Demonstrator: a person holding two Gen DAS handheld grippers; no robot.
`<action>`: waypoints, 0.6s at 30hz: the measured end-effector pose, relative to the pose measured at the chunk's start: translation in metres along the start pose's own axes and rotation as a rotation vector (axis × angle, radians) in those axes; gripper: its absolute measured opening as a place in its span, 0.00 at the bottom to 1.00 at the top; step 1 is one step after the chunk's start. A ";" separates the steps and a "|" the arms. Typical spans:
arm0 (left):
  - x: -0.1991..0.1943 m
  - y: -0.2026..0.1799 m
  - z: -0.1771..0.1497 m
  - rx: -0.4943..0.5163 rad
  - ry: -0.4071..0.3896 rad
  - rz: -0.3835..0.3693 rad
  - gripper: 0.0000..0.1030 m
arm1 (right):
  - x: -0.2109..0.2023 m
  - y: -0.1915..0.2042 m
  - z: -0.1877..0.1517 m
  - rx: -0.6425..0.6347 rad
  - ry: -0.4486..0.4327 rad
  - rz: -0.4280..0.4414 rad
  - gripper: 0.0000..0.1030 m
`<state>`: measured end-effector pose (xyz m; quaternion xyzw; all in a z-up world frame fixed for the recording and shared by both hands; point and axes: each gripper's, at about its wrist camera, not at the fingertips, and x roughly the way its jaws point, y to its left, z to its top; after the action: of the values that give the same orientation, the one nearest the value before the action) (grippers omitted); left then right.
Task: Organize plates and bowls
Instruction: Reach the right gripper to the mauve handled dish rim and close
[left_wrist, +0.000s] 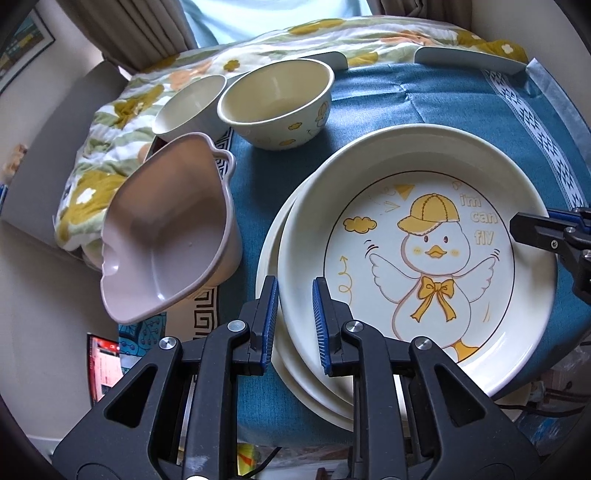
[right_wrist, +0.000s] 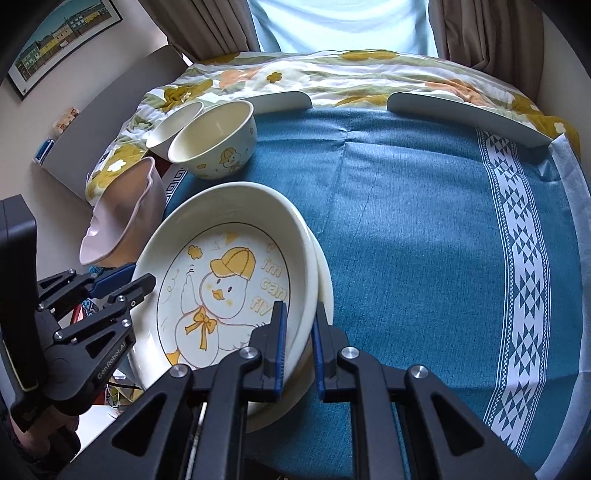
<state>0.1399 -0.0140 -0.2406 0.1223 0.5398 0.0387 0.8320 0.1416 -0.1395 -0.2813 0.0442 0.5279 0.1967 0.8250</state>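
A duck-print plate (left_wrist: 417, 258) lies stacked on a plain cream plate (left_wrist: 273, 354) on the blue tablecloth. My left gripper (left_wrist: 295, 321) straddles the near left rim of the stack, jaws open. My right gripper (right_wrist: 299, 339) straddles the stack's right rim (right_wrist: 314, 280), jaws open around it. A pink leaf-shaped bowl (left_wrist: 166, 229) sits at the left, tilted over the table edge. A cream duck bowl (left_wrist: 277, 103) and a plain cream bowl (left_wrist: 188, 107) stand behind it. The left gripper also shows in the right wrist view (right_wrist: 122, 284).
The blue tablecloth (right_wrist: 424, 240) with a white patterned band spreads to the right. Two white curved guards (right_wrist: 469, 114) stand at the table's far edge. A floral quilt (right_wrist: 332, 74) lies beyond. The table edge runs close by the pink bowl.
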 end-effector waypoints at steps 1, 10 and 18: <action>0.000 0.000 0.000 -0.001 0.001 0.001 0.16 | 0.000 0.001 0.000 -0.004 0.001 -0.004 0.12; 0.000 0.003 -0.005 -0.004 0.002 0.029 0.16 | 0.003 0.007 -0.002 -0.048 0.001 -0.045 0.12; -0.024 0.023 -0.002 -0.097 -0.013 -0.073 0.16 | -0.016 0.006 0.004 -0.034 -0.037 0.006 0.12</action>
<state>0.1291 0.0036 -0.2145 0.0622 0.5358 0.0339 0.8414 0.1380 -0.1391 -0.2644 0.0356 0.5091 0.2072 0.8346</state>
